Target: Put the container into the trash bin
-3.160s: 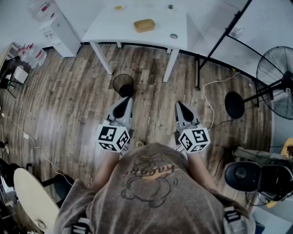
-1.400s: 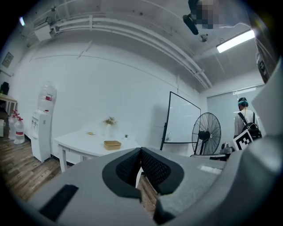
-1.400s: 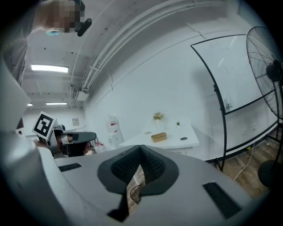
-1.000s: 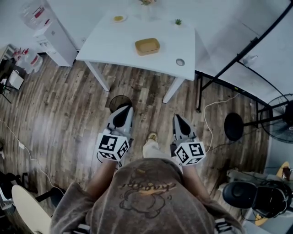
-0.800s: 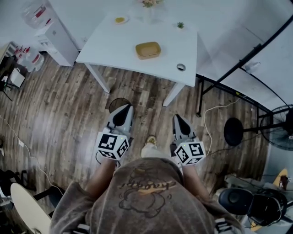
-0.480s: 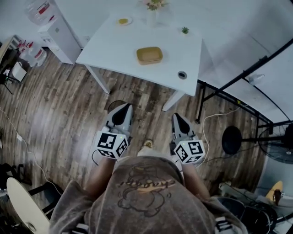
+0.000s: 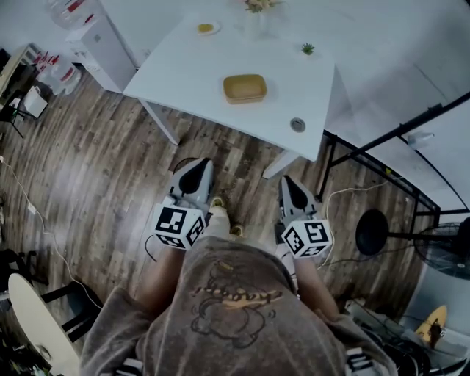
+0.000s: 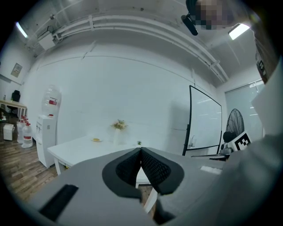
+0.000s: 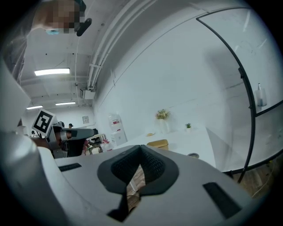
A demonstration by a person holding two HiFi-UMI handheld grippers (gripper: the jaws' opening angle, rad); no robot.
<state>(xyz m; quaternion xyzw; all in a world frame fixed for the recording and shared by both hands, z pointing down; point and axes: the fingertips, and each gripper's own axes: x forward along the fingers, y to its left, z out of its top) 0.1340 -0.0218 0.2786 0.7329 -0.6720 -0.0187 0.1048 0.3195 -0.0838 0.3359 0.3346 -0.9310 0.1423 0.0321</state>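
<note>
The yellow-brown container (image 7: pixel 244 88) sits on the white table (image 7: pixel 191 70), near the middle of the top and well apart from both tools, with nothing touching it. The left gripper (image 7: pixel 198 167) and the right gripper (image 7: pixel 288 183) are held side by side in front of the person, over the dark wooden floor (image 7: pixel 95 169) just short of the table's near edge, both pointing toward the table. In the left gripper view the two ribbed pads are pressed together at their tips with nothing between them; the right gripper view shows the same, jaws closed on nothing, with the container on the tabletop beyond them. A dark curved rim just beside the left gripper's tip seems to be the trash bin (image 7: pixel 178 164), mostly hidden under that gripper and standing on the floor by the table's front leg. Also on the table are a small round object (image 7: pixel 297 125) near the right front corner, a tiny green plant (image 7: pixel 308 48), a small yellow dish (image 7: pixel 206 28) and a vase of flowers (image 7: pixel 257 6) at the far edge. A water dispenser (image 7: pixel 99 40) stands left of the table
</note>
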